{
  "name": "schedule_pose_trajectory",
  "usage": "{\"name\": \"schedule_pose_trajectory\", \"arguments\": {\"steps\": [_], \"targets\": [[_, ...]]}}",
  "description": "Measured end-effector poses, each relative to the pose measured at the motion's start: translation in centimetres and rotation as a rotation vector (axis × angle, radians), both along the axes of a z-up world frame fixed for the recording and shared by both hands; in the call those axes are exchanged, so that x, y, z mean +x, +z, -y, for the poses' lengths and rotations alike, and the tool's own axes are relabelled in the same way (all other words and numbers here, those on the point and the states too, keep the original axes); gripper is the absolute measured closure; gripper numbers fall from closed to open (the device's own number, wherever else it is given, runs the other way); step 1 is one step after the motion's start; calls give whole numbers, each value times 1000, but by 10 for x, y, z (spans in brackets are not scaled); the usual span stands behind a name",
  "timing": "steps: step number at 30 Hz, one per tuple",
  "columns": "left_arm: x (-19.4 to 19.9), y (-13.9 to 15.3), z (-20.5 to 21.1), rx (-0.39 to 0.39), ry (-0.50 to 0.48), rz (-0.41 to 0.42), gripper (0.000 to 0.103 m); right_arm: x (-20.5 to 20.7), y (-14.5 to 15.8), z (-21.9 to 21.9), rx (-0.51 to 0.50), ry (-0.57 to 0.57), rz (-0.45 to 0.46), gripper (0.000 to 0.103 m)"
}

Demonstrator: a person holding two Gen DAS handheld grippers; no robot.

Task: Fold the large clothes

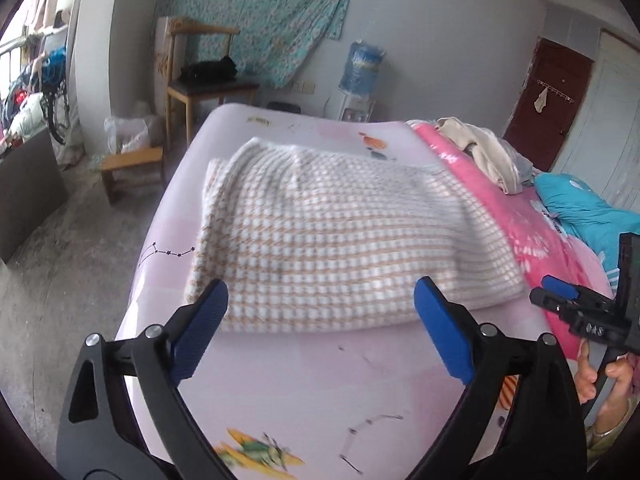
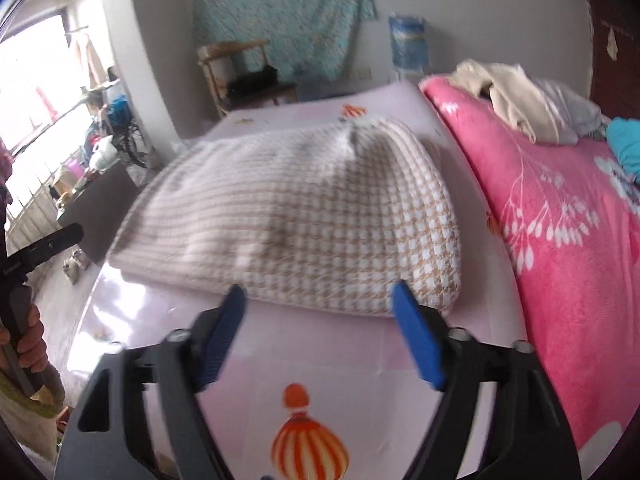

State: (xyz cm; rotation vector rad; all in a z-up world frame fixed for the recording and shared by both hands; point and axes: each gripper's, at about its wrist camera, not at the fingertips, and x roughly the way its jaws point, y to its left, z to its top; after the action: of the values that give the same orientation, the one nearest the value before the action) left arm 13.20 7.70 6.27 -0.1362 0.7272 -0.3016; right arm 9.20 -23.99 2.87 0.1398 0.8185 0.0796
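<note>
A white-and-tan houndstooth knitted garment (image 1: 332, 236) lies folded into a thick rectangle on the pale pink bed sheet (image 1: 304, 392). In the right wrist view the same garment (image 2: 304, 220) fills the middle. My left gripper (image 1: 320, 292) stands open just short of the garment's near edge, its blue pads (image 1: 200, 328) holding nothing. My right gripper (image 2: 318, 296) is open too, with nothing between its fingers, close to the near edge. The right gripper (image 1: 560, 292) also shows at the right edge of the left wrist view, held by a hand (image 1: 600, 376).
A pink flowered blanket (image 2: 560, 208) covers the bed's right side, with beige clothes (image 2: 504, 92) and a blue item (image 1: 588, 208) piled on it. A wooden chair (image 1: 204, 80), a low stool (image 1: 132, 168) and a water dispenser (image 1: 360, 76) stand beyond the bed.
</note>
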Motion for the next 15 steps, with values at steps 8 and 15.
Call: {"name": "schedule_pose_trajectory", "arguments": {"steps": [8,15], "targets": [[-41,39,29,47,25,83,8,-41,43,-22,-98,-5,169,6],[-53,54,50,146,118,103,8,-55,60,-28,-136,-40,242,6]]}}
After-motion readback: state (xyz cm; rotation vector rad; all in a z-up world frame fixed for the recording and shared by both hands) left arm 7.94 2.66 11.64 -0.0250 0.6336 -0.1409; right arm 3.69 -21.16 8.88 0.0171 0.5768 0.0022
